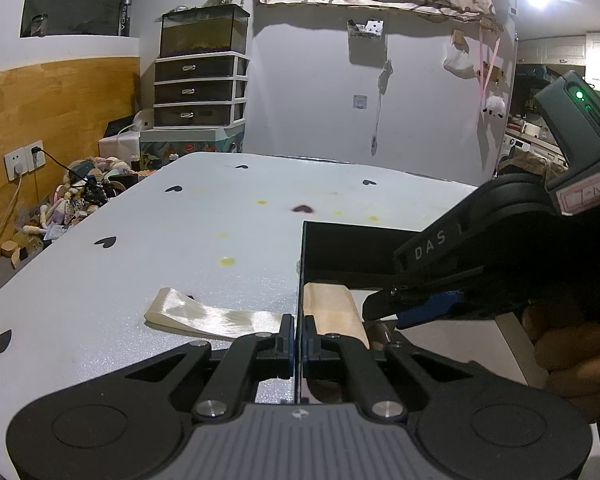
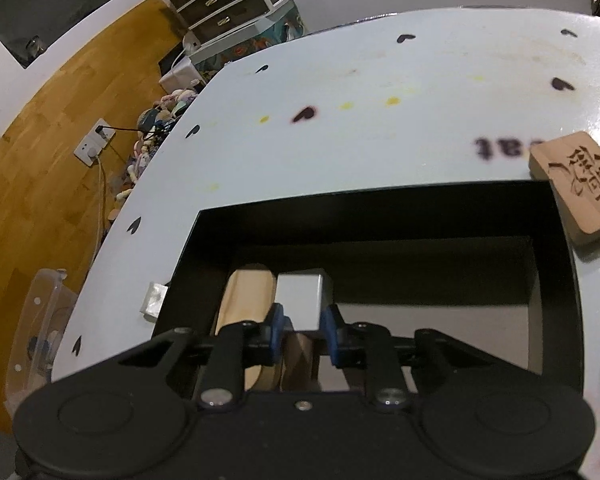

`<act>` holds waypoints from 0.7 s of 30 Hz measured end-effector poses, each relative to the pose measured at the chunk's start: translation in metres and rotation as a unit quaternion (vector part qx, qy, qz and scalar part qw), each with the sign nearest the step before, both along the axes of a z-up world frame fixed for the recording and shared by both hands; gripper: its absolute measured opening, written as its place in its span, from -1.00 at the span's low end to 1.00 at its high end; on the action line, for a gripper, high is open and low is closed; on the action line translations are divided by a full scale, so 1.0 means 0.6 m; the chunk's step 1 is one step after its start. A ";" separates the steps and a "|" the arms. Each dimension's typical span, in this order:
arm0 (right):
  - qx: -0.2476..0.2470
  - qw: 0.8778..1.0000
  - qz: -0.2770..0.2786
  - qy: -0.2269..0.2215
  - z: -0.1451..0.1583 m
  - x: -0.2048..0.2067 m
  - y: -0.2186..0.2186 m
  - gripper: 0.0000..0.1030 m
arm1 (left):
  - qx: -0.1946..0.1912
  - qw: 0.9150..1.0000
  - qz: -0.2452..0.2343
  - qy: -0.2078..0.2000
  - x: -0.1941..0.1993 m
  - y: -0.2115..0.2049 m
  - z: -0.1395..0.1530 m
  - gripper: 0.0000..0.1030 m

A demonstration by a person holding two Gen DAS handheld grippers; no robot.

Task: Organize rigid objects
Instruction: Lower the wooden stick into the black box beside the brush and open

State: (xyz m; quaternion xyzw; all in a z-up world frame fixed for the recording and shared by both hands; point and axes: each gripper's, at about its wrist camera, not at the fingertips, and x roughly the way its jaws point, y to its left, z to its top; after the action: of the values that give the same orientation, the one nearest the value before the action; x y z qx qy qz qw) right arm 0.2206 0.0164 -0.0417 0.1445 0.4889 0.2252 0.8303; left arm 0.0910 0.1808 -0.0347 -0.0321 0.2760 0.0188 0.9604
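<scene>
A black box [image 2: 556, 280] stands on the bench [image 2: 340, 140], and two things are already seen inside it: a pale wooden piece [image 2: 244, 300] along the wall to the left of the right tongs [image 2: 302, 330], and a grey block [image 2: 300, 292] just ahead of those tongs, with a brownish thing under them that cannot be made out.

The left tongs [image 1: 296, 340] are closed on the thin near wall of the box [image 1: 300, 280], so the box is held steady.

The right tongs are lowered into the box. A narrow gap is left between their blue pads [image 2: 276, 330]; the grey block appears to lie beyond the tips rather than between them, and whether anything is gripped cannot be told.

Outside the box, a carved wooden tile [image 2: 576, 188] lies at its far right corner, touching or overlapping the rim, well ahead and right of the right tongs. A glossy cream strip [image 1: 204, 316] lies on the bench just left of the left tongs.

The task is judged partly done: some pieces are packed, while the tile, and perhaps the strip, are left to be stowed.
</scene>
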 end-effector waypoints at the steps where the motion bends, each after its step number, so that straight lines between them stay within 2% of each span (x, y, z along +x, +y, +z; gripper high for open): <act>1: 0.001 1.000 0.000 -0.001 0.002 -0.001 -0.002 -0.52 | -0.001 1.000 0.000 0.000 0.000 0.000 0.000 -0.95; 7: -0.014 0.999 0.014 -0.036 0.027 -0.026 -0.012 -0.27 | -0.001 1.000 0.000 0.002 -0.001 0.000 0.001 -0.95; 11: -0.045 0.995 0.018 -0.082 0.047 -0.050 -0.020 0.10 | -0.002 1.000 0.001 0.002 -0.001 0.000 0.001 -0.95; 15: -0.042 0.992 0.028 -0.118 0.066 -0.074 -0.039 0.53 | -0.001 1.000 0.002 0.003 0.000 0.000 0.001 -0.95; 18: -0.046 0.985 0.033 -0.164 0.081 -0.100 -0.052 0.82 | -0.001 1.000 0.002 0.004 0.000 -0.001 0.001 -0.95; 21: -0.056 0.977 0.036 -0.201 0.092 -0.122 -0.061 0.90 | -0.001 1.000 0.002 0.004 0.000 0.000 0.001 -0.95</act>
State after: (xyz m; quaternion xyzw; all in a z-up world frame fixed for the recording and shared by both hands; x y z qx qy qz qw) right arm 0.1472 -0.0201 0.0135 0.0321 0.3291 0.2522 0.9094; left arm 0.0911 0.1805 -0.0339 -0.0335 0.2795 0.0204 0.9593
